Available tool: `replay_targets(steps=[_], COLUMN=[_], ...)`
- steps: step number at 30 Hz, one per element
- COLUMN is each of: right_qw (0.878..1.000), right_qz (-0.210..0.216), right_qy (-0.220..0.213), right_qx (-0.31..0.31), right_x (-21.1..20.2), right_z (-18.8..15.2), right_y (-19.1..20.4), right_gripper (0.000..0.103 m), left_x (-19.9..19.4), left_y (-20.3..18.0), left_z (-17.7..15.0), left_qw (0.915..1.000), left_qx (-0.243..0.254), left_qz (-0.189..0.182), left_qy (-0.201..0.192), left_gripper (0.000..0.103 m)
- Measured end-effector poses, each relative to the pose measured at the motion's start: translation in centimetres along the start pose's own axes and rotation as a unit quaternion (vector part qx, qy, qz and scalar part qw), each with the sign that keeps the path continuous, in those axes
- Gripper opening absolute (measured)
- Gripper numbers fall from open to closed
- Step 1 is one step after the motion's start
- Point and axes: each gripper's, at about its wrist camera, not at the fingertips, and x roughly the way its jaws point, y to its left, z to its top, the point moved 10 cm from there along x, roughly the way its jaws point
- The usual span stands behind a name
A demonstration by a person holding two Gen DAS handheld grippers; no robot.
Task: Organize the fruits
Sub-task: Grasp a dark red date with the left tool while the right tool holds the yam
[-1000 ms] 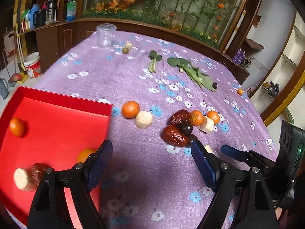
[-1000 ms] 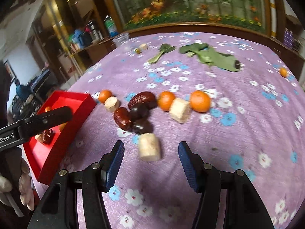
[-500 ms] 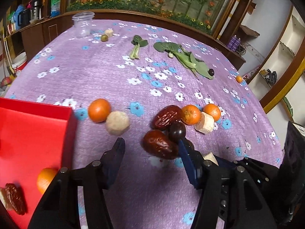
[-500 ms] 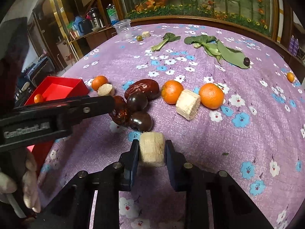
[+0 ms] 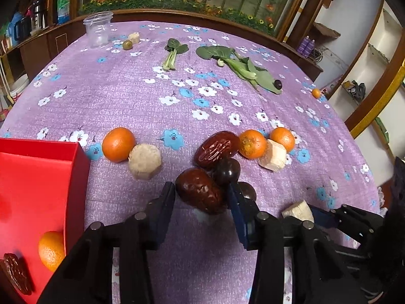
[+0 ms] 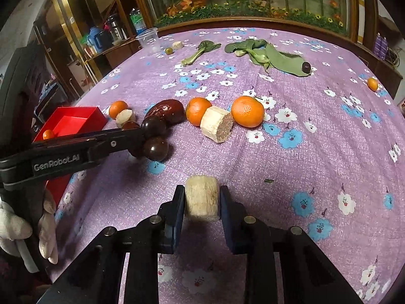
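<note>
My left gripper (image 5: 201,196) straddles a wrinkled red date (image 5: 200,190) at the near edge of the fruit cluster. Its jaws are closing, and both pads touch the date's sides. Behind it lie a second date (image 5: 217,149), two dark round fruits (image 5: 226,171), oranges (image 5: 253,144) and pale cut chunks (image 5: 273,155). My right gripper (image 6: 201,200) is shut on a pale cylindrical chunk (image 6: 201,197) just above the purple cloth. The red tray (image 5: 76,157) at the left holds an orange (image 5: 50,249) and a date (image 5: 15,273).
An orange (image 5: 117,144) and a pale chunk (image 5: 144,161) sit near the tray's corner. At the far end are a clear plastic cup (image 5: 98,29), leafy greens (image 5: 243,68) and a small orange (image 5: 316,93). A gloved hand (image 6: 25,228) holds the left gripper.
My left gripper swung right from over the tray to the fruit cluster and narrowed around the red date. My right gripper closed on the pale chunk and still holds it.
</note>
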Motion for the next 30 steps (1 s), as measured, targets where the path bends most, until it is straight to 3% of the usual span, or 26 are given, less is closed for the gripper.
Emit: replay_targets(steps=[14,19,30], right_qw=[1.0,1.0,1.0], right_qz=[-0.008,-0.001,0.008], right_qy=[-0.006,-0.009,-0.024], right_qx=[-0.014,0.0,0.008], right_x=[0.4,0.2,-1.3], right_z=[0.3,0.2,-0.1], right_y=[0.8,0.4,1.4], right_gripper=[0.036,0.03,0.03], left_x=[1.2,-0.3,-3.9], left_y=[0.8,0.9,1.1], left_z=[1.3,1.4,0.4], left_qw=[0.9997,0.9992,0.9981], left_qx=[-0.011,-0.011,-0.012], left_qz=[0.005,0.009,-0.003], left_qy=[-0.022,-0.037,-0.061], left_gripper=[0.044,0.032,0.031])
